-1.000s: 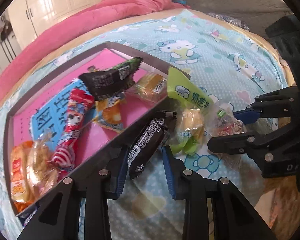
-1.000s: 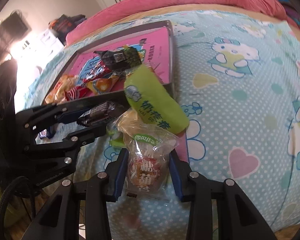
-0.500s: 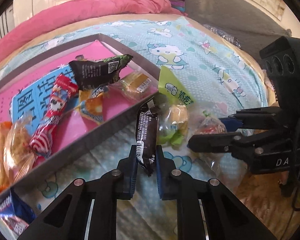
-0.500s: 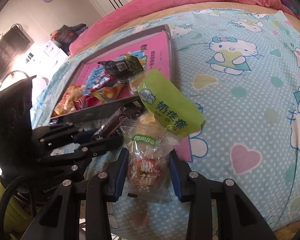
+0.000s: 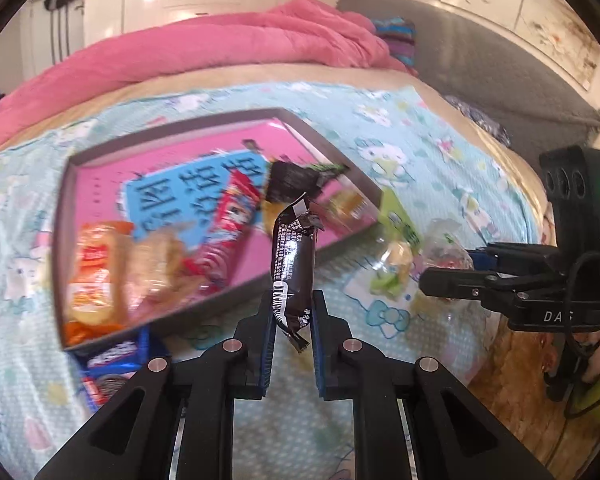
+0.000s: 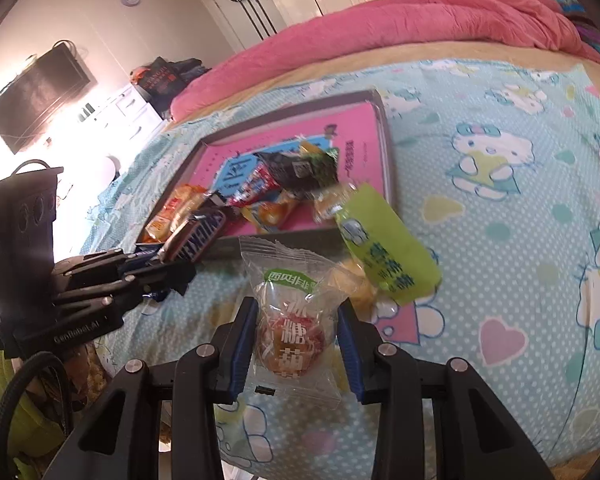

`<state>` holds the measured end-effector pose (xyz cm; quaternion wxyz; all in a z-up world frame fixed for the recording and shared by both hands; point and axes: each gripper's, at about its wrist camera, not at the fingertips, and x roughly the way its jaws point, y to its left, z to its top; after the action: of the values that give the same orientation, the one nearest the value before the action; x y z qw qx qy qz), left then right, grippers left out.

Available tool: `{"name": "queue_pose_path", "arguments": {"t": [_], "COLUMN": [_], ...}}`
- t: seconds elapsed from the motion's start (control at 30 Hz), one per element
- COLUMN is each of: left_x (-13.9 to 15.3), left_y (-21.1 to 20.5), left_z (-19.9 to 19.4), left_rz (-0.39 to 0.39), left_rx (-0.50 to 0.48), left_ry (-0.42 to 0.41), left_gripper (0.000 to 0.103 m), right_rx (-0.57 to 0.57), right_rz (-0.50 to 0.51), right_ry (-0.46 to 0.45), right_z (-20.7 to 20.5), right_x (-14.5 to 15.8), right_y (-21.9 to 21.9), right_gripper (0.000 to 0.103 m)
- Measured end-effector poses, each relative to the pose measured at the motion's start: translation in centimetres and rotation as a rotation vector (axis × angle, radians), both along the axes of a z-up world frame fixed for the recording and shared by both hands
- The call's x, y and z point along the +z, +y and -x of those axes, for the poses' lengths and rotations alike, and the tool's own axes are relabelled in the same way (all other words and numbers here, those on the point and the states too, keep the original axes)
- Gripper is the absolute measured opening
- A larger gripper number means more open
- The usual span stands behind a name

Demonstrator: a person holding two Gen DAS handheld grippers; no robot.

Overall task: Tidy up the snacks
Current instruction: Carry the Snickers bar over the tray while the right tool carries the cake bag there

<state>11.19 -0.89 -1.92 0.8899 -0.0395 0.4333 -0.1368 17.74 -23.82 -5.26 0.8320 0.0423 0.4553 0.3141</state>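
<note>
**Two snacks clamped, both claws raised over the bed beside the tray**

Position relative to claws
- Left claw [image 5: 292,312]: closed tight on a dark chocolate bar [image 5: 292,264], gripped near its lower, barcode end. Bar standing almost upright between the blue pads [image 5: 269,344], upper end projecting in front of the tray's near rim, clear of the bedsheet.
- Right claw [image 6: 296,340]: narrowly set, pads pressed against both sides of a clear candy packet [image 6: 292,320]. Packet's sealed top edge projecting above the pads, lower seam hanging below them.
- Seen from the right wrist: left claw [image 6: 172,268] to the left, just beside the tray's near corner, the bar's lettered face [image 6: 198,238] turned toward the camera.

Materials, textures, shapes
- Chocolate bar: glossy dark wrapper, oblong, crimped ends, white print and barcode.
- Candy packet: transparent crinkled film, green label strip, red-orange contents with white characters.
- Tray [image 5: 332,148]: shallow, rectangular, grey rim, pink printed base with a blue panel.
- Inside the tray: orange packets at the left end, a red-and-white striped wrapper, a black pouch with green trim, a small yellow wrapped cake near the right rim.
- Green pouch [image 6: 388,244]: flat, matte, lime-coloured, lying tilted against the tray's near right corner.
- Yellow wrapped pastry [image 6: 354,284]: clear film, lying on the sheet beneath the green pouch.
- Bedsheet [image 6: 520,240]: soft cotton, light blue, white dots, cartoon cat and heart print.
- Pink quilt [image 5: 220,48]: thick, bunched along the far side of the bed.
</note>
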Motion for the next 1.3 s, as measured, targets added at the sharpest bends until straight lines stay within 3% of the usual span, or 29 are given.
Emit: {"name": "queue_pose_path", "arguments": {"t": [0.43, 0.63, 1.07, 1.3], "left_x": [1.7, 2.0, 1.0, 0.6], "left_y": [5.3, 7.1, 9.8, 9.6], "left_z": [-0.4, -0.8, -1.9, -2.5], "left_rz": [0.039, 0.014, 0.035, 0.019], "left_rx": [0.141, 0.196, 0.293, 0.296], "left_ry": [-0.070, -0.104, -0.072, -0.062], "left_gripper": [0.016, 0.017, 0.017, 0.017], "right_rx": [0.024, 0.026, 0.013, 0.021], "right_rz": [0.021, 0.029, 0.029, 0.030], "right_ry": [-0.079, -0.087, -0.104, -0.102], "right_z": [0.6, -0.2, -2.1, -2.9], "right_x": [1.8, 2.3, 3.1, 3.0], "right_y": [2.4, 3.5, 5.2, 5.9], "right_gripper": [0.039, 0.039, 0.039, 0.039]}}
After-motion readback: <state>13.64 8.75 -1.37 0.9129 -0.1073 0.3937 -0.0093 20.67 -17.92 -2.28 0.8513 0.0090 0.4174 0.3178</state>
